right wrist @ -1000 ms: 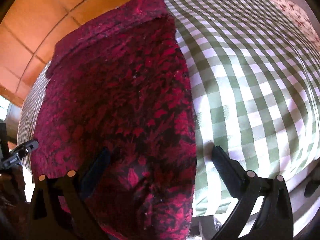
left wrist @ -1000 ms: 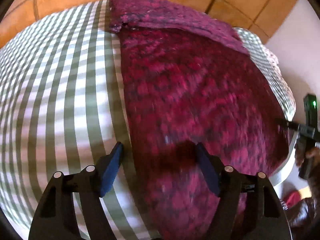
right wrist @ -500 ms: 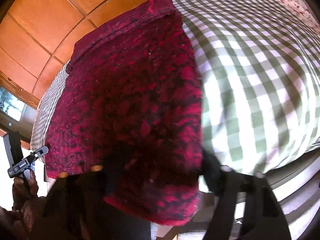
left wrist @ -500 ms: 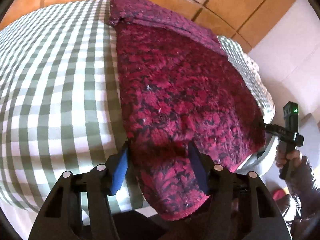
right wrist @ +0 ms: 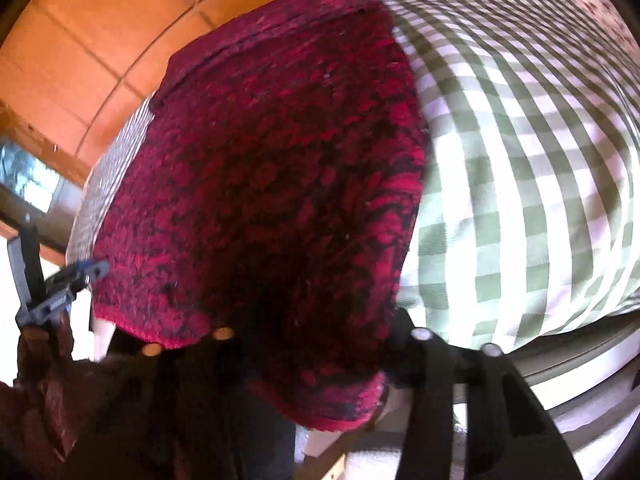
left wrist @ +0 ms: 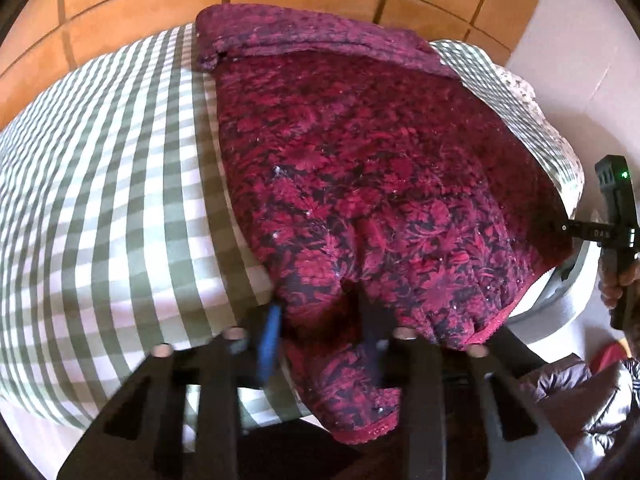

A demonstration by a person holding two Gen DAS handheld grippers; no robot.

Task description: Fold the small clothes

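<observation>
A dark red garment with a black floral pattern (left wrist: 380,168) lies flat on a green-and-white checked bed cover (left wrist: 100,200); its near hem hangs over the edge. My left gripper (left wrist: 320,328) is shut on the near left corner of the garment. My right gripper (right wrist: 312,344) is shut on the near right corner of the same garment (right wrist: 280,160); the cloth covers its fingertips. The right gripper also shows at the right edge of the left wrist view (left wrist: 592,234), at the garment's other corner. The left gripper shows at the left edge of the right wrist view (right wrist: 76,274).
The checked cover (right wrist: 520,160) spreads wide to either side of the garment. A wooden panelled wall (left wrist: 160,12) runs behind the bed. A white wall (left wrist: 580,60) stands at the right. A dark puffy jacket (left wrist: 580,400) is at the lower right.
Both grippers went from open above the near hem to shut on its two corners. The hem now bunches between the fingers and both views have pulled back toward the bed's edge.
</observation>
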